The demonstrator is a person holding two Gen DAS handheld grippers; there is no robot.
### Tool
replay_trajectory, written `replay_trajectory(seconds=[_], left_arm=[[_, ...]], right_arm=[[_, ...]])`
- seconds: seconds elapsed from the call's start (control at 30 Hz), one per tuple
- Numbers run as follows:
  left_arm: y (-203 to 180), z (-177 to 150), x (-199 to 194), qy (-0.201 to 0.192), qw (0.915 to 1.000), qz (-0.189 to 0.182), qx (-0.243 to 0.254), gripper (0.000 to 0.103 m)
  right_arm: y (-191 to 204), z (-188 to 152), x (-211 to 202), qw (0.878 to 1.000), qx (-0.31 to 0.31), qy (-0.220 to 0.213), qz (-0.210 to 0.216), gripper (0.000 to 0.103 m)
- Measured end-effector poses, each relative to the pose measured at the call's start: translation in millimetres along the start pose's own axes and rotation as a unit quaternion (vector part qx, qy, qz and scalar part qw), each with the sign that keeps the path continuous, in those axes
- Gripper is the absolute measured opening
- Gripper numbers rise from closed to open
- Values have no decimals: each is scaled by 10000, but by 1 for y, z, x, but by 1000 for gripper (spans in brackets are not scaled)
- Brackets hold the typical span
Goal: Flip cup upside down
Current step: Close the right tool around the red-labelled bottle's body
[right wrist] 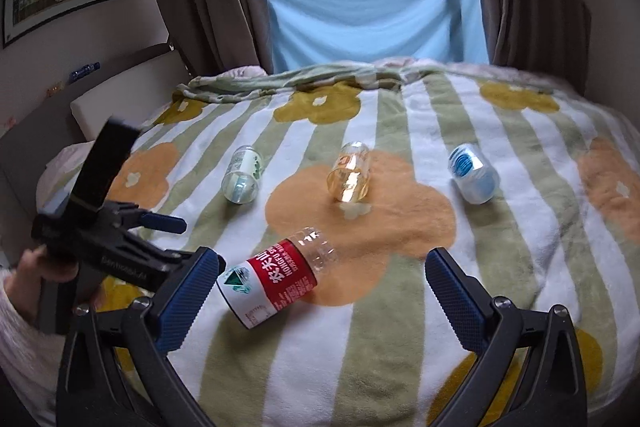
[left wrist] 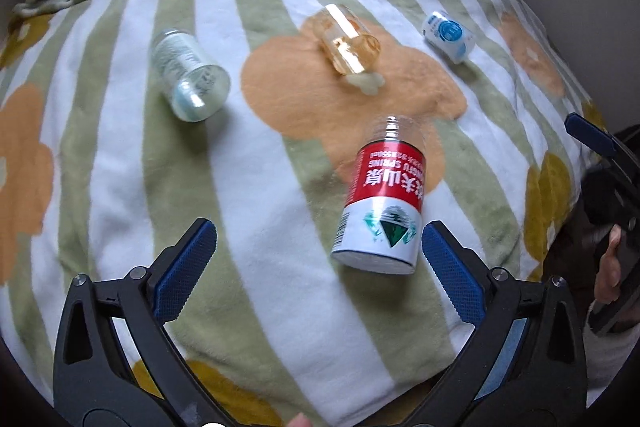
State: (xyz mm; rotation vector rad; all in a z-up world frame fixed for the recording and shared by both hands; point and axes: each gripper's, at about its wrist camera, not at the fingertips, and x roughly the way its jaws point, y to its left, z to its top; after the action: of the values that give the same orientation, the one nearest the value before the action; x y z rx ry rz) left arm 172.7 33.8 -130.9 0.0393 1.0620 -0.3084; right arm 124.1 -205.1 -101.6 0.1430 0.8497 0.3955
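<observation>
Red-labelled cup (left wrist: 382, 201): laid on its side on the striped blanket (left wrist: 260, 247), nearest of four, lettered "SPRING". Left gripper (left wrist: 318, 267) and right gripper (right wrist: 322, 293): both spread wide, nothing held. Step judged: approach. Next required: the body to be straddled, clamped, upended.

Left gripper (left wrist: 316, 267) hovers with jaws spread wide, blue pads (left wrist: 186, 269) facing each other, nothing between them gripped. Right gripper (right wrist: 322, 297) likewise gaping, pads (right wrist: 456, 301) well apart. Left hand (right wrist: 38, 269) wraps its gripper's handle, pale sleeve at wrist; right hand (left wrist: 610, 263) partly seen at frame edge.
</observation>
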Motion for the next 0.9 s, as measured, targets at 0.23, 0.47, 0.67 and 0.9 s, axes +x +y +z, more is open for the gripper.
replay_trajectory(seconds=[0.23,0.47,0.67,0.9], left_arm=[[16,-34,-14,-636,9967,238,-451,102],[33,-52,-6,-603,9965,102,-565,102],[43,-59,7,-491,9964,-173,-672,102],[48,-60,18,-410,9953,-353,-804,102]], right_arm=[[-4,19,67,9862,994,1266,395,103],[-20,5,133,9530,2018,2157,669,102],[-42,-6,161,9280,2738,2435,679,87],[-60,-14,168,9105,3209,2383,1061,68]])
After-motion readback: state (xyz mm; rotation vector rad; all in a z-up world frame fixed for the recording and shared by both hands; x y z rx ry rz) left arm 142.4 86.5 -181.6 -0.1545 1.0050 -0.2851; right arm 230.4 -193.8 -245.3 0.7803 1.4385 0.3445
